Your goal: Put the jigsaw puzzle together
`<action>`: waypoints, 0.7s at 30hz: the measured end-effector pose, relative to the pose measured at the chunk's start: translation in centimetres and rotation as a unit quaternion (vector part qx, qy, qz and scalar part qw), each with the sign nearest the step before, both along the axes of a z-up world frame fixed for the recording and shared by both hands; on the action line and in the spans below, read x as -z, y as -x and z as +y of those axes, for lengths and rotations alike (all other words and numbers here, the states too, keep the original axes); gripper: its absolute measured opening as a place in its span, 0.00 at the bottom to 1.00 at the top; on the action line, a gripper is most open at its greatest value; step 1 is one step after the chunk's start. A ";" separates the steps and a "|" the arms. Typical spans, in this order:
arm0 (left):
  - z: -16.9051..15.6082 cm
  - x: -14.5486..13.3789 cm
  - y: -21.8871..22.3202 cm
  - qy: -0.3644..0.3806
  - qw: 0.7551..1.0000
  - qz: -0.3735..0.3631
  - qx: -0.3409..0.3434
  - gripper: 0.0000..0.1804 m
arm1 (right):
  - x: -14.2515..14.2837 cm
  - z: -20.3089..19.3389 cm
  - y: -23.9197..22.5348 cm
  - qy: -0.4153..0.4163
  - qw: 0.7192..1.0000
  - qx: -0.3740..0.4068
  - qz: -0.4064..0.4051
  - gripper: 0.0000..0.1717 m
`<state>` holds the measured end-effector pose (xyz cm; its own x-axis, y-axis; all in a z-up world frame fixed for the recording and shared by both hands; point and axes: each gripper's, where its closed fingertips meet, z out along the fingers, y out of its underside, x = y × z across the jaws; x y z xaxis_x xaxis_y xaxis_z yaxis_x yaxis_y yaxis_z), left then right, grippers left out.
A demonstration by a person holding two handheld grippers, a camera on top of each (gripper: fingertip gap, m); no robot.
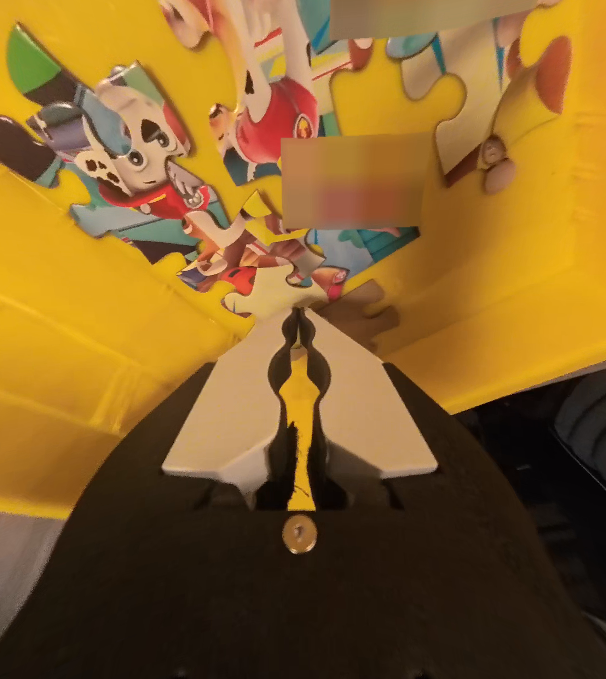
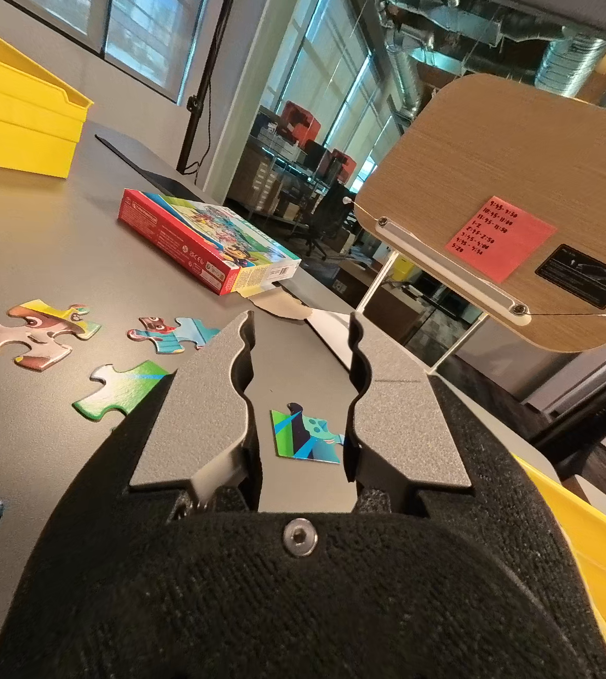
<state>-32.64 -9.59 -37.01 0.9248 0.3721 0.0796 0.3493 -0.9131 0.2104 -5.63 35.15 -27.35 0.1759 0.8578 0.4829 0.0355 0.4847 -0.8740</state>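
While the left gripper (image 1: 298, 312) reaches into the yellow plastic bin (image 1: 73, 349), its white fingers (image 1: 257, 367) are pinched together on the near edge of a pale cream cardboard puzzle piece (image 1: 272, 294), with other printed pieces lying just beyond the tips. It looks thin, light and easily bent, so an edge pinch suits it. Over the grey table (image 2: 73, 257), the right gripper (image 2: 299, 323) stands wide apart and empty; a green-and-blue puzzle piece (image 2: 305, 437) lies flat below, back between its fingers.
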 end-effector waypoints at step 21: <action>-0.6 0.5 0.7 0.029 0.997 0.052 0.045 0.27 | 0.2 -0.1 0.1 0.009 1.000 -0.007 -0.003 0.27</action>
